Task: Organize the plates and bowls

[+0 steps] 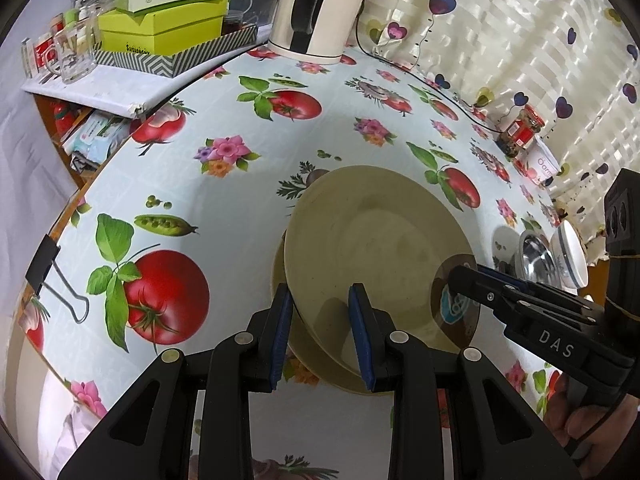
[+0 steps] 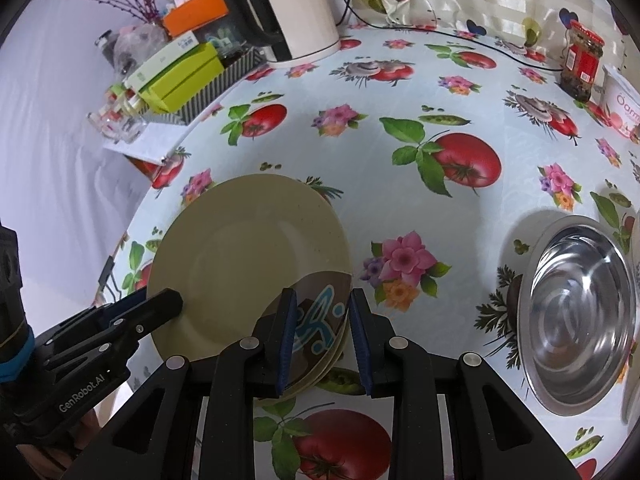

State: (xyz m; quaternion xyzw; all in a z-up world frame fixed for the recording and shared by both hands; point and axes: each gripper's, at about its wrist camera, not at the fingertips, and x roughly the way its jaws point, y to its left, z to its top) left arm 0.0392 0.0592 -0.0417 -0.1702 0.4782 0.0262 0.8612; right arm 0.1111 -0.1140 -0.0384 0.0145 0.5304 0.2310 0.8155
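Floral counter [image 2: 460, 248]: beige plate [image 2: 240, 264] stacked, lower plates mostly hidden. Left gripper [image 1: 320, 334] straddles its rim, jaws apart. Right gripper [image 2: 322, 338], jaws apart, straddles patterned dish [image 2: 320, 312]; contact unclear.

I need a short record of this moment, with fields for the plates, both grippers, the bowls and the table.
plates: beige plates stacked, top one tilted
small plate: brown with blue pattern, lying on the stack's edge
left gripper: open, jaws astride the top plate's rim
right gripper: open, jaws either side of the small plate
bowls: steel bowl on the table to the right; white bowl beside it
table: floral tablecloth
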